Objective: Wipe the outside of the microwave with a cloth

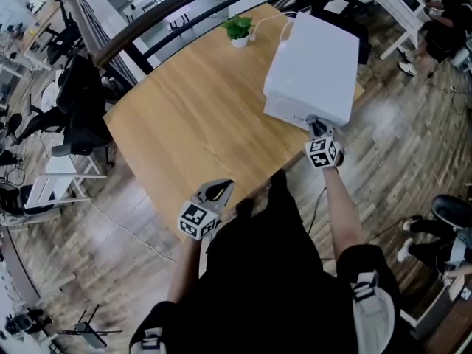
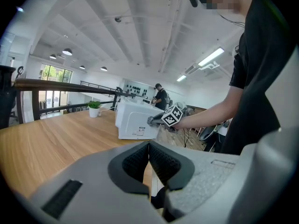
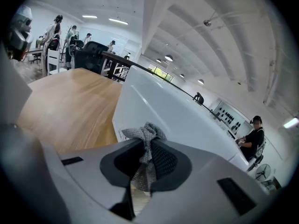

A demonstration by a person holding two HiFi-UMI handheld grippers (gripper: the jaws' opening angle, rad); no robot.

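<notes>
- Head view: microwave [image 1: 313, 57] sits on the worktop [image 1: 184, 116] at its right near corner, long axis running away from the person. The right claw [image 1: 318, 129] is up against the near end face. The left claw [image 1: 214, 192] hovers at the worktop's near edge, well apart from the microwave. A plant [image 1: 237, 29] stands at the far edge.
- Left gripper view: left claw [image 2: 149, 146] is pressed together with nothing in it. The microwave [image 2: 133, 120] is ahead across bare worktop, with the right claw [image 2: 159, 120] at its near corner.
- Right gripper view: right claw [image 3: 148, 146] is pinching the cloth [image 3: 145, 135], whose bunched tip pokes out ahead. The microwave wall [image 3: 187, 120] is straight ahead and looks to be touching the cloth, stretching off to the right.
- Judgement: the right claw is the nearer one, so the wipe should run along that wall's length.
</notes>
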